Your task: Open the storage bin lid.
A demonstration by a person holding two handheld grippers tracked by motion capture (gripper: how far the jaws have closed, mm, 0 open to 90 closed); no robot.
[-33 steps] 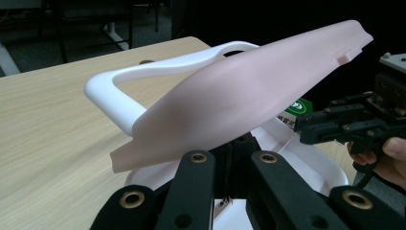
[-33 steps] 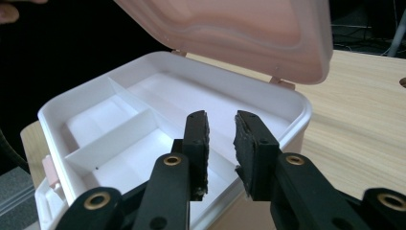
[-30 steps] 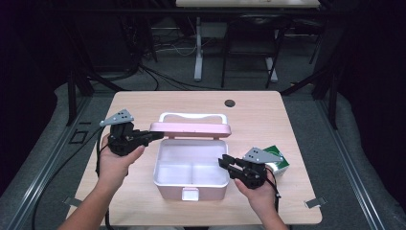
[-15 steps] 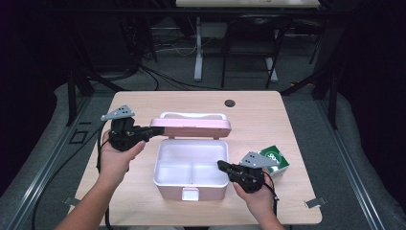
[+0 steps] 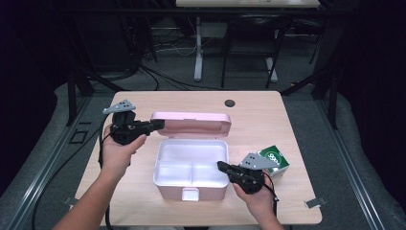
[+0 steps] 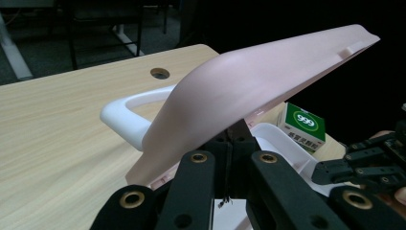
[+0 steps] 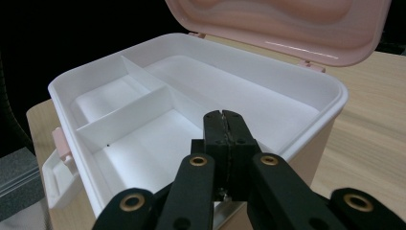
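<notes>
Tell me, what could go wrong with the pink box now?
The left gripper, jaws shut, seems to prop the pink lid at one corner only; it might slip and drop shut. The right gripper sits at the box rim and could nudge the box toward the green carton.

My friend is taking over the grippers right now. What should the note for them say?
Left gripper: shut, tips at the pink lid's left edge; whether they pinch it is unclear.
Right gripper: jaws just closed, shut on nothing, at the white box's right rim.
Box: open mid-table, its compartments bare.
Green carton: on the table to the right of the box, by the right hand.
Done: lid up.
Left, probably: carton into the box, lid shut.
</notes>
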